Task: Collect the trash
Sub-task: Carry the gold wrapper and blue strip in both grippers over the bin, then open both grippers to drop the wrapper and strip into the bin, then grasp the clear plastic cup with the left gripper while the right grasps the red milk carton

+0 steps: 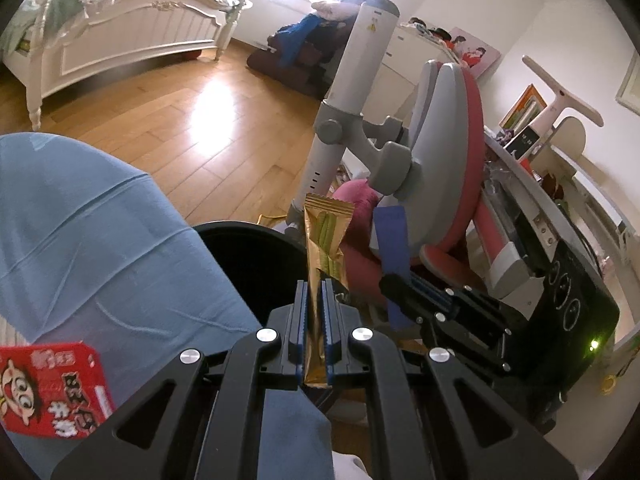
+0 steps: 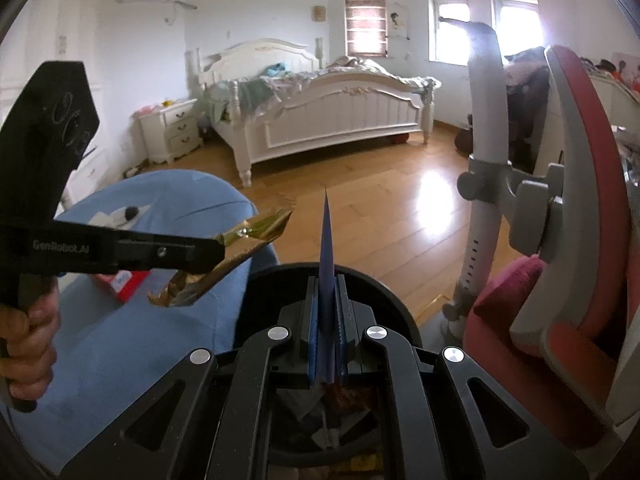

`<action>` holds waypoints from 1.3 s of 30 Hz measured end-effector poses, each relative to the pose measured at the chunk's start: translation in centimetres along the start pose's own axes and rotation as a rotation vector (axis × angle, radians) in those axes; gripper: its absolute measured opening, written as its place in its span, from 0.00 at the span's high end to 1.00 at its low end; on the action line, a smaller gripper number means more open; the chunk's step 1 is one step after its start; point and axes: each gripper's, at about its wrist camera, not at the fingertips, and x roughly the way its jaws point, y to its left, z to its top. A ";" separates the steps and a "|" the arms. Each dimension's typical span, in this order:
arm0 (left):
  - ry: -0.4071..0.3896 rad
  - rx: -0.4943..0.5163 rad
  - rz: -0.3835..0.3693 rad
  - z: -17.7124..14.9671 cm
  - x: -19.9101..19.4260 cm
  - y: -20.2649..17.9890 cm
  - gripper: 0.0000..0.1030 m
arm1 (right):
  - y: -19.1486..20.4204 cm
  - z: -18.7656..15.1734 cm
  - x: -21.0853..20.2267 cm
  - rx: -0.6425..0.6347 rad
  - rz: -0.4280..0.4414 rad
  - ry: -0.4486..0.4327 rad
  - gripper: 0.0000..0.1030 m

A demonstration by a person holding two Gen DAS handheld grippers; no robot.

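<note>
My left gripper (image 1: 315, 286) is shut on a gold wrapper with green print (image 1: 326, 236), which stands upright between the pads. Under it lies the open mouth of a black bin (image 1: 240, 248). In the right wrist view, my right gripper (image 2: 327, 280) is shut on a thin blue wrapper (image 2: 327, 240) seen edge-on, above the bin's rim (image 2: 384, 286). The left gripper (image 2: 220, 250) shows there at the left, held by a hand (image 2: 28, 340), with the gold wrapper (image 2: 260, 228) sticking out. A red snack packet (image 1: 52, 392) lies on the blue cloth (image 1: 80, 220).
A grey and red chair (image 1: 448, 152) stands close on the right of the bin, with its white post (image 1: 352, 80). A cluttered desk (image 1: 560, 208) is behind it. Wooden floor (image 2: 380, 200) stretches to a white bed (image 2: 328, 116) and a nightstand (image 2: 172, 132).
</note>
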 end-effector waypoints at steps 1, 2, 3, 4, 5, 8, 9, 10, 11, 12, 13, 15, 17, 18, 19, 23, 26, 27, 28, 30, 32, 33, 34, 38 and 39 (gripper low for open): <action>0.004 0.000 0.002 0.0 0.2 0.2 0.92 | -0.2 -0.1 0.2 0.003 -0.001 0.005 0.92; 0.007 -0.002 0.004 0.1 0.4 0.3 0.92 | -0.4 -0.2 0.4 0.005 -0.001 0.008 0.92; 0.011 -0.004 0.002 0.2 0.6 0.3 0.92 | -0.5 -0.3 0.6 0.008 0.001 0.011 0.92; 0.017 -0.007 0.000 0.3 0.8 0.5 0.92 | -0.6 -0.4 0.7 0.012 0.003 0.014 0.92; 0.021 -0.009 0.000 0.4 1.0 0.5 0.92 | -0.7 -0.5 1.0 0.018 0.006 0.018 0.92; 0.037 -0.014 0.006 0.4 1.8 0.7 0.92 | -1.2 -0.7 1.6 0.040 0.018 0.029 0.92; 0.042 -0.018 0.007 0.4 2.1 0.8 0.92 | -1.4 -0.8 1.8 0.045 0.020 0.033 0.92; 0.048 -0.021 0.007 0.4 2.3 0.9 0.92 | -1.4 -0.8 2.0 0.048 0.022 0.036 0.92; 0.052 -0.022 0.009 0.4 2.5 1.0 0.92 | -1.5 -0.9 2.2 0.051 0.023 0.041 0.92; 0.055 -0.022 0.013 0.4 2.7 1.1 0.92 | -1.5 -0.8 2.4 0.055 0.025 0.044 0.92; 0.058 -0.022 0.018 0.4 2.8 1.2 0.92 | -1.6 -0.8 2.6 0.059 0.028 0.046 0.92; 0.054 -0.024 0.029 0.6 3.0 1.3 0.90 | -1.8 -0.6 3.0 0.069 0.035 0.053 0.91; 0.061 -0.026 0.049 0.8 3.3 1.5 0.89 | -1.8 -0.6 3.6 0.075 0.030 0.062 0.76; 0.065 -0.027 0.061 0.8 3.3 1.5 0.87 | -2.0 -0.5 3.8 0.080 0.029 0.062 0.61; 0.069 -0.029 0.075 0.9 3.4 1.6 0.76 | -2.0 -0.4 3.9 0.087 0.029 0.059 0.51; -0.001 -0.017 0.133 0.6 1.2 1.5 0.23 | -2.4 -0.1 3.1 0.130 0.056 0.014 0.24; -0.020 0.000 0.125 0.5 -0.9 1.6 0.22 | -2.4 0.0 2.9 0.141 0.068 0.016 0.24; -0.031 -0.002 0.121 0.4 -1.8 1.7 0.22 | -2.3 0.0 2.9 0.144 0.073 0.019 0.24; -0.041 -0.003 0.122 0.4 -2.5 1.9 0.21 | -2.2 0.0 2.8 0.146 0.078 0.021 0.24; -0.072 -0.010 0.132 0.3 -4.6 2.7 0.15 | -1.7 0.3 2.7 0.142 0.092 0.022 0.24; -0.104 -0.019 0.161 0.3 -6.5 4.0 0.15 | -0.7 0.7 2.6 0.133 0.114 0.026 0.24; -0.118 -0.023 0.182 0.4 -7.4 4.8 0.15 | -0.2 0.9 2.6 0.126 0.126 0.029 0.24; -0.134 -0.030 0.216 0.4 -8.6 6.2 0.15 | 0.4 1.2 2.6 0.116 0.142 0.032 0.24; -0.151 -0.048 0.359 0.4 -11.6 11.0 0.15 | 4.4 2.9 2.6 0.022 0.262 0.044 0.24; -0.139 -0.044 0.391 0.3 -12.1 12.4 0.15 | 5.6 3.3 2.7 -0.008 0.302 0.050 0.22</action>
